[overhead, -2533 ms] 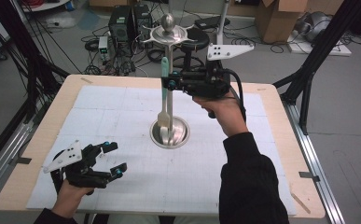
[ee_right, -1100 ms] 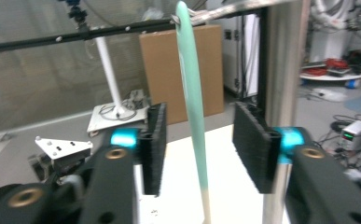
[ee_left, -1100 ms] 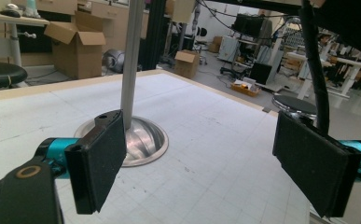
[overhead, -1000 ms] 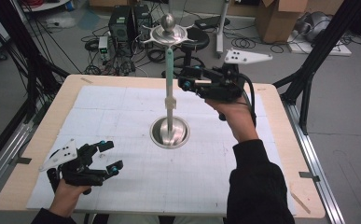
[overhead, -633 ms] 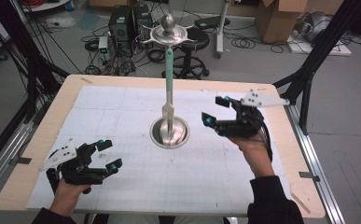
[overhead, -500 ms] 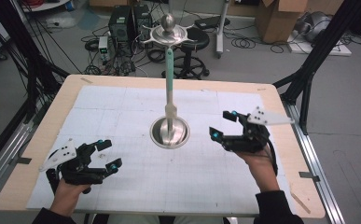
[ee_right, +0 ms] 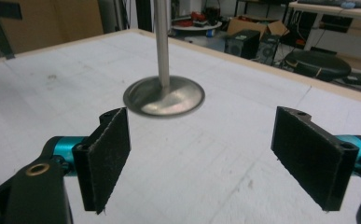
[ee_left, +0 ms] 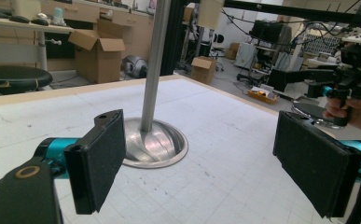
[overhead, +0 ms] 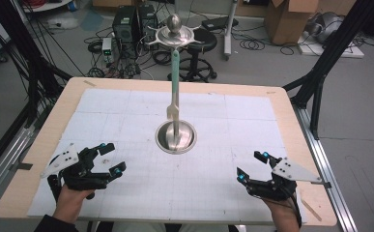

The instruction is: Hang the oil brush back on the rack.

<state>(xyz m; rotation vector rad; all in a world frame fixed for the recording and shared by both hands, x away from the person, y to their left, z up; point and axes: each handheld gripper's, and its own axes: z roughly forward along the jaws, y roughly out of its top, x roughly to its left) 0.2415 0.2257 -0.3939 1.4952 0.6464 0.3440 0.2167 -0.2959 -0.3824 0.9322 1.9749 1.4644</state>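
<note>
- Workshop floor with boxes, cables and a stool lies behind; the counter [overhead: 102, 104] carries a white gridded mat, wood border showing at the edges.
- Left hand-held gripper [overhead: 111, 157] sits at the near-left corner, jaws spread wide, nothing between them; its own view confirms an empty gap.
- Stand [overhead: 175, 137] is at mat centre: round metal base, pole upright, long axis vertical, with a dish and ball on top.
- A pale green utensil [overhead: 174, 84] hangs along the pole, handle up.
- Right hand-held gripper [overhead: 252, 167] sits at the near-right corner, jaws likewise spread and empty.
- Stand lies ahead and inward of both; judged roughly equidistant, so neither hand has a clear reach advantage.
</note>
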